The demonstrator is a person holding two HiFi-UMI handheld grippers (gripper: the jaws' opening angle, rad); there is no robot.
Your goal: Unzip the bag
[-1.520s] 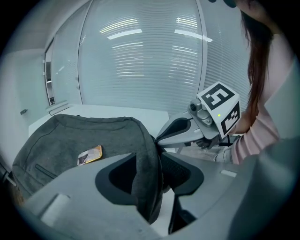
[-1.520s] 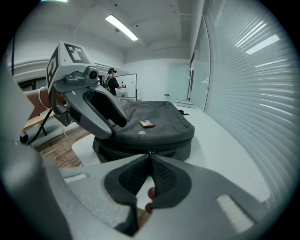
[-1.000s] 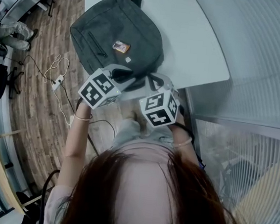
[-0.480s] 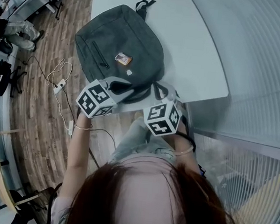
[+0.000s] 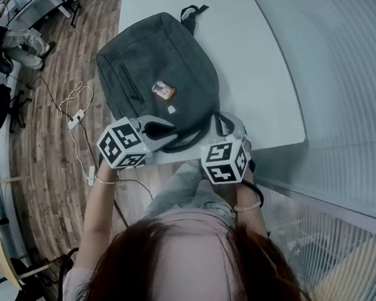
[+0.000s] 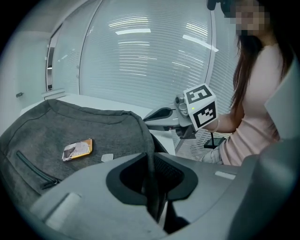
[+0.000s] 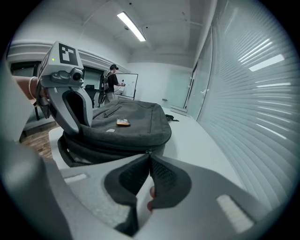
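Lower than before, left claw (image 6: 152, 161) tight on bag rim (image 6: 140, 123); right claw (image 7: 149, 158) tight on zipper pull (image 7: 148, 151).

Surface (image 5: 263, 67): white, smooth-topped, with a curving right edge, standing beside slatted blinds (image 5: 354, 97). Lying directly on it: one grey bag (image 5: 157, 63), resting flat, front face up, near the closer edge. Its handle loop (image 5: 192, 12) is pointing to the far end; its left corner is hanging out over the wooden floor (image 5: 46, 165).
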